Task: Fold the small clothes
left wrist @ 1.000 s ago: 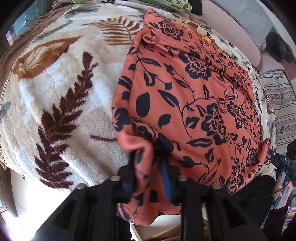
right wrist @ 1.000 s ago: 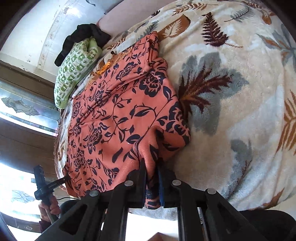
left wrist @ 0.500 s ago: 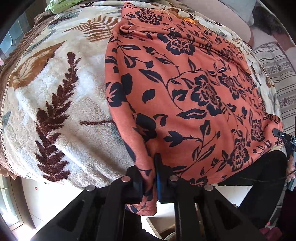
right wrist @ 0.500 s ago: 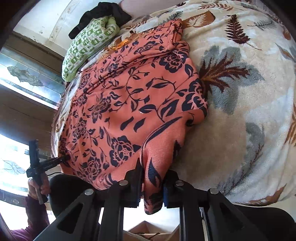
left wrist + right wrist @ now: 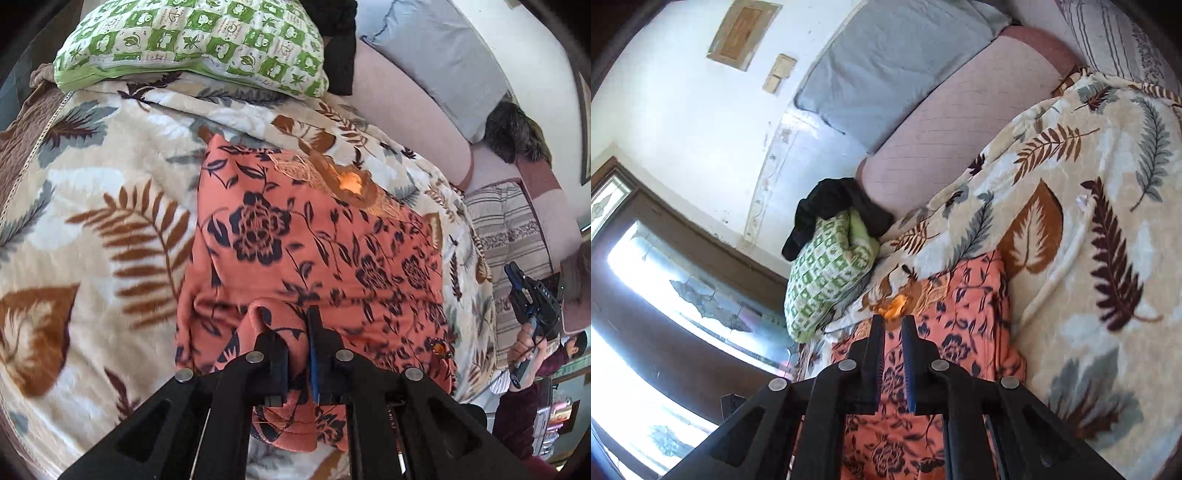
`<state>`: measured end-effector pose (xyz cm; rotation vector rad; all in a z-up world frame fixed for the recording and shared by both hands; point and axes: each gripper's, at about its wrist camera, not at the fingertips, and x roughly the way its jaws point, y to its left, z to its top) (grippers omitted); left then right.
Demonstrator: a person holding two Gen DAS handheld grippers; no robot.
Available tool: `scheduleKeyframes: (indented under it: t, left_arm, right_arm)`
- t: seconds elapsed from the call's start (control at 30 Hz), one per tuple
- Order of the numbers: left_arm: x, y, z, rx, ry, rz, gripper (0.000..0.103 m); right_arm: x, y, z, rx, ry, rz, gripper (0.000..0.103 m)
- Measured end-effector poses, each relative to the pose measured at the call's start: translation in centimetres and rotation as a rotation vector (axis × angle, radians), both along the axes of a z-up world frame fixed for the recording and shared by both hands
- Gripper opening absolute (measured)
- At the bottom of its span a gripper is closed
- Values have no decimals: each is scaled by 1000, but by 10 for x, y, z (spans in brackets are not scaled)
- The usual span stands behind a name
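The orange floral garment (image 5: 317, 236) lies spread on the leaf-print blanket (image 5: 96, 206), its near edge lifted and doubled over the part that still lies flat. In the left wrist view that raised hem bunches between the 2 fingers of the left gripper (image 5: 301, 332), which is clamped on the cloth, with a fold hanging below the jaws. In the right wrist view the same garment (image 5: 964, 306) runs under the right gripper (image 5: 892, 325); its jaws stand almost together, having just been closing, and orange cloth fills the narrow slot between them, though whether the pads pinch it or it only lies behind them I cannot tell. A bright patch of embroidery (image 5: 351, 181) marks the garment's far end.

Beyond the garment, a green-and-white checked pillow (image 5: 192, 40) rests at the head of the blanket with a black cloth (image 5: 827, 206) draped against it. A pink headboard cushion (image 5: 960, 110) and a grey pillow (image 5: 436, 55) sit behind. At the right edge of the left view, a person's hand (image 5: 524, 347) holds the right gripper's handle.
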<state>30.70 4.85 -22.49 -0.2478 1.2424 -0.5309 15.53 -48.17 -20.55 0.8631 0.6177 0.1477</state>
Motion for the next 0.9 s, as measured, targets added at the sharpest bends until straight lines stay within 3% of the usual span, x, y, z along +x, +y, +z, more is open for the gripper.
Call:
scheduleKeyframes:
  t: [0.07, 0.17, 0.2, 0.23, 0.27, 0.4, 0.47, 0.53, 0.57, 0.6, 0.63, 0.67, 0.7, 0.9]
  left_arm:
    - [15, 0, -16, 3, 27, 19, 9]
    - [8, -6, -32, 10, 6, -6, 9]
    - [3, -5, -37, 3, 7, -5, 9]
    - [-1, -1, -41, -12, 12, 1, 9]
    - [-6, 2, -43, -21, 11, 11, 9]
    - [-28, 19, -39, -56, -28, 69, 9]
    - [-36, 25, -37, -79, -32, 92, 9]
    - [-42, 27, -38, -82, -18, 97, 9]
    - [-45, 27, -38, -72, -14, 95, 9]
    - [-48, 28, -37, -61, -13, 95, 9]
    - [-50, 30, -35, -56, -9, 96, 9]
    - [-52, 32, -33, -58, -6, 98, 9]
    - [-53, 35, -31, -62, -6, 98, 9]
    - [-36, 46, -7, -94, -3, 97, 9]
  right_arm:
    - [26, -1, -6, -43, 72, 5, 14]
    - [37, 14, -26, -86, 166, 128, 24]
    - [36, 23, -35, -138, 208, 166, 42]
    - [32, 32, -45, -191, 244, 198, 75]
    - [27, 40, -54, -229, 266, 226, 86]
    - [10, 72, -79, -271, 289, 328, 88]
    - [4, 88, -94, -281, 338, 374, 88]
    - [-2, 106, -107, -352, 401, 408, 88]
    - [-4, 113, -114, -396, 433, 420, 87]
    - [-6, 119, -121, -437, 455, 430, 77]
    - [-10, 126, -121, -510, 451, 428, 39]
    - [-13, 132, -118, -583, 448, 436, 15]
    - [-15, 134, -114, -589, 450, 454, 7]
    - [-7, 109, -42, -600, 302, 311, 7]
